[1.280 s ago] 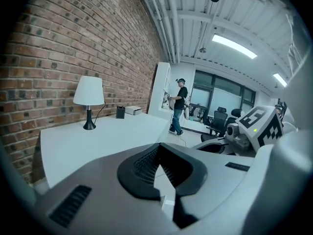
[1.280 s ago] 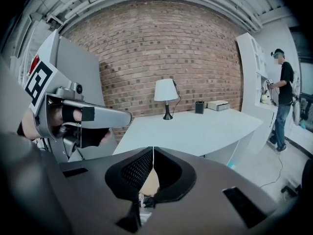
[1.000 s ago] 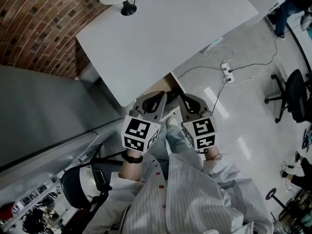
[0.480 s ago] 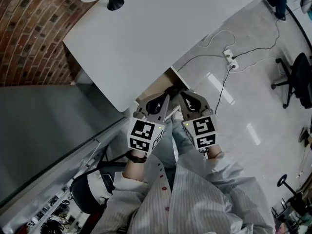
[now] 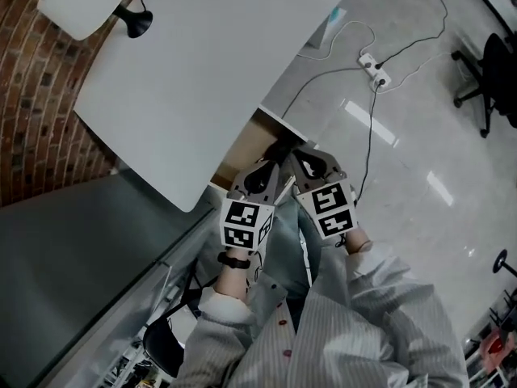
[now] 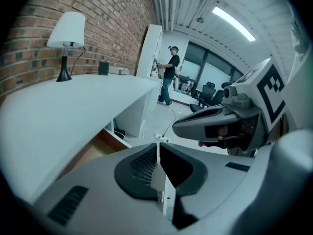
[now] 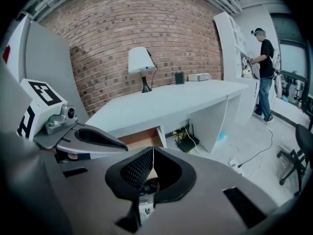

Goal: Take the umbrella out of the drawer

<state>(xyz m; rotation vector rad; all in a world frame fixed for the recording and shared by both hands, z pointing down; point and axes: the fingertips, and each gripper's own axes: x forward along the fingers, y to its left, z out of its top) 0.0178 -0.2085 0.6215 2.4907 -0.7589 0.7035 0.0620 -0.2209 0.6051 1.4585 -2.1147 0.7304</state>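
Observation:
Under the white desk (image 5: 202, 71) a wooden drawer (image 5: 252, 140) stands pulled out, also seen in the right gripper view (image 7: 142, 138). A dark shape (image 5: 279, 148) lies at the drawer's open end; I cannot tell for sure that it is the umbrella. My left gripper (image 5: 273, 162) and right gripper (image 5: 297, 158) hang side by side just in front of that opening, pointing down toward it. The jaws of the left gripper (image 6: 157, 148) meet in a thin line with nothing between them. The right gripper (image 7: 153, 153) is shut and empty too.
A white table lamp (image 5: 89, 6) stands at the desk's far corner by the brick wall. A power strip with cables (image 5: 373, 65) lies on the floor to the right, near an office chair (image 5: 493, 79). A grey panel (image 5: 81, 241) rises at left. A person (image 7: 264, 72) stands far off.
Both grippers have sunk toward the open drawer, staying side by side and shut. More of the drawer's wooden inside shows under the desk edge.

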